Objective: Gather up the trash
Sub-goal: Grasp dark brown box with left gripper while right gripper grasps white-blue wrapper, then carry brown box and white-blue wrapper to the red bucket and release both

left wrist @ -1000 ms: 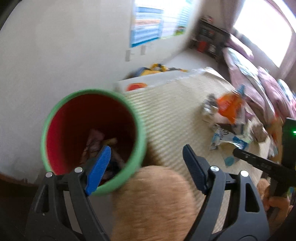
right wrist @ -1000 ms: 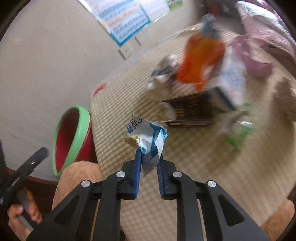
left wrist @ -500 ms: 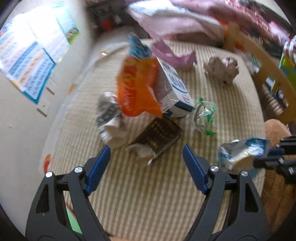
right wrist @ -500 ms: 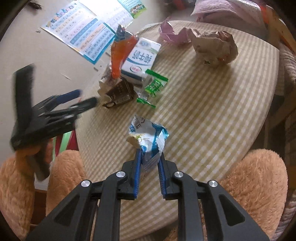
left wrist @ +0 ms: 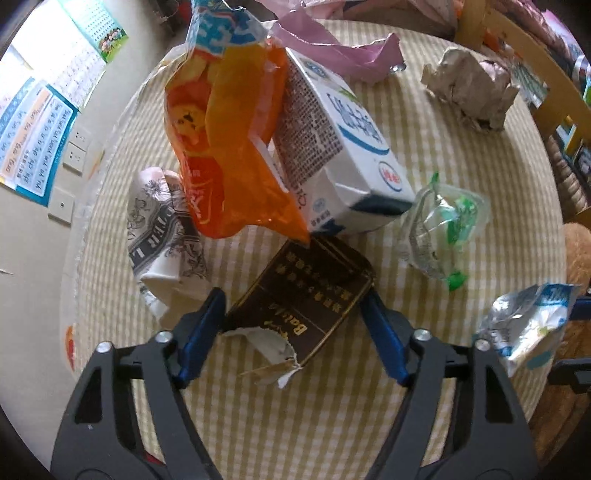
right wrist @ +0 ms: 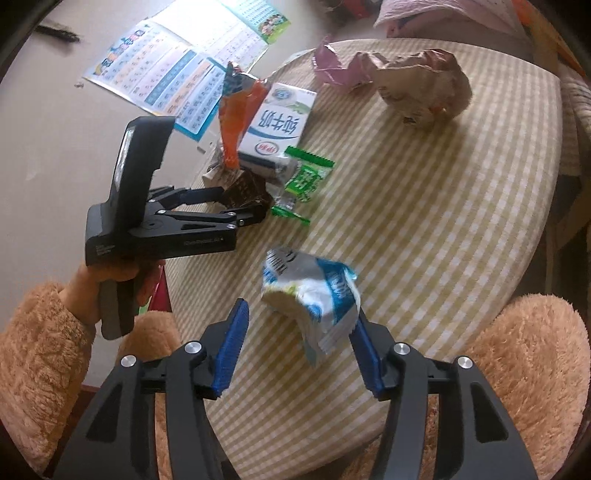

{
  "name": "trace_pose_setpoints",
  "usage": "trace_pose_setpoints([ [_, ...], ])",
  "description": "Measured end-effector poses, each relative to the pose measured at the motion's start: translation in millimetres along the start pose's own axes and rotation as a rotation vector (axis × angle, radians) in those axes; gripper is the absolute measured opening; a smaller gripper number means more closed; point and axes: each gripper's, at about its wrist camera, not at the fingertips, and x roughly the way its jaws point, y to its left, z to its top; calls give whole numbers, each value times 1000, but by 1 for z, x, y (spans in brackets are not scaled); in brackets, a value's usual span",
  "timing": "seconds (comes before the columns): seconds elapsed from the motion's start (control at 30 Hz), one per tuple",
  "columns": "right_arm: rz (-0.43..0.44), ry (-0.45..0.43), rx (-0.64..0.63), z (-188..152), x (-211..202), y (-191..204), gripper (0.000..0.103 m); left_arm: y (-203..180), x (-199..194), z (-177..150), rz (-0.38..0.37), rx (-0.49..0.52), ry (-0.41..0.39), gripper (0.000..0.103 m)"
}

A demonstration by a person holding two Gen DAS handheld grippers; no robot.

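A home bedroom: a cloth-covered table (right wrist: 461, 206) strewn with wrappers, learning posters (right wrist: 177, 70) on the wall, pink bedding (right wrist: 443, 14) behind.

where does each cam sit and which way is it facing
Left wrist: on the left gripper, looking steeply down at the brown box between its open jaws; only its own fingers show.
Right wrist: on the right gripper, angled down across the table at the blue wrapper; fuzzy sleeve and left hand show.
Shared: milk carton, orange bag, green wrapper.
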Motion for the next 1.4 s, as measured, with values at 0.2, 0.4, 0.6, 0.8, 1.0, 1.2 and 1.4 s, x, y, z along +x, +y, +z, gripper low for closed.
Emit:
trace_pose_setpoints([
  [0.2, -16, 5, -9, -2, 0, 4, 53, -11, -10, -14, 40, 1, -45, 50],
  [0.4, -49, 11, -10, 0, 7, 6, 60, -8, -30, -39, -1, -140, -111, 48],
  [0.6, -83, 38, -33, 0, 16, 10, 60, 10, -71, -76, -74, -424, -199, 48],
  [0.8, -122, 40, -82, -3, 22, 19, 20, 2, -106, -106, -20, -536, -271, 49],
  [1.0, -162, -25, -141, -5, 12, 35, 16, 11, -128, -126, 54, -575, -330, 49],
  [1.2, -165, -81, -161, -2, -8, 54, 16, 21, -141, -137, 40, -610, -368, 49],
  [1.4, -133, -135, -184, 12, -27, 83, 16, 31, -146, -150, 28, -646, -385, 49],
])
